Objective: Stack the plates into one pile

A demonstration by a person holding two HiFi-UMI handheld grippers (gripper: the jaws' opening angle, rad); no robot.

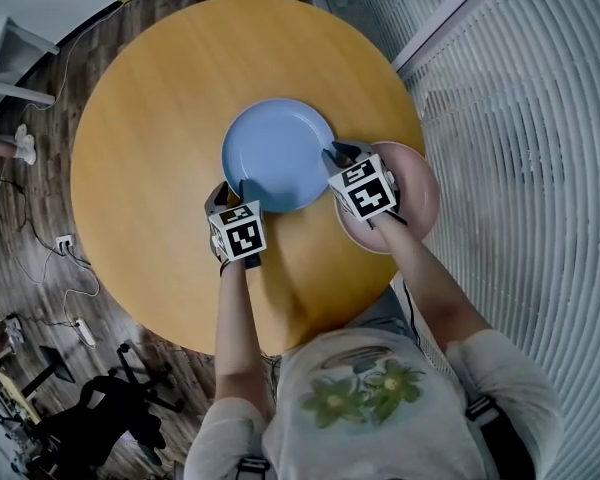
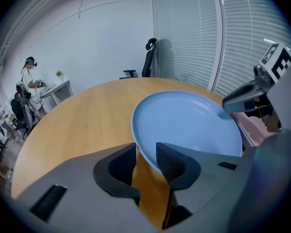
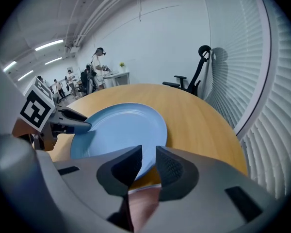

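Table: a round wooden table [image 1: 150,118], seen from above.
Blue plate: the blue plate [image 1: 278,155] lies flat near the table's middle.
Pink plate: the pink plate [image 1: 420,193] sits at the table's right edge, just beside the blue one and partly under the right gripper.
Left gripper: the left gripper [image 1: 231,190] is at the blue plate's near rim. Its fingers [image 2: 119,165] straddle the rim with a gap showing, not clamped.
Right gripper: the right gripper [image 1: 338,154] is at the blue plate's right rim. Its fingers [image 3: 170,167] are narrow, pinching that rim.
Risk: if lifted now, only one side is gripped, so the plate could tilt, slip free, or knock the pink plate toward the edge.
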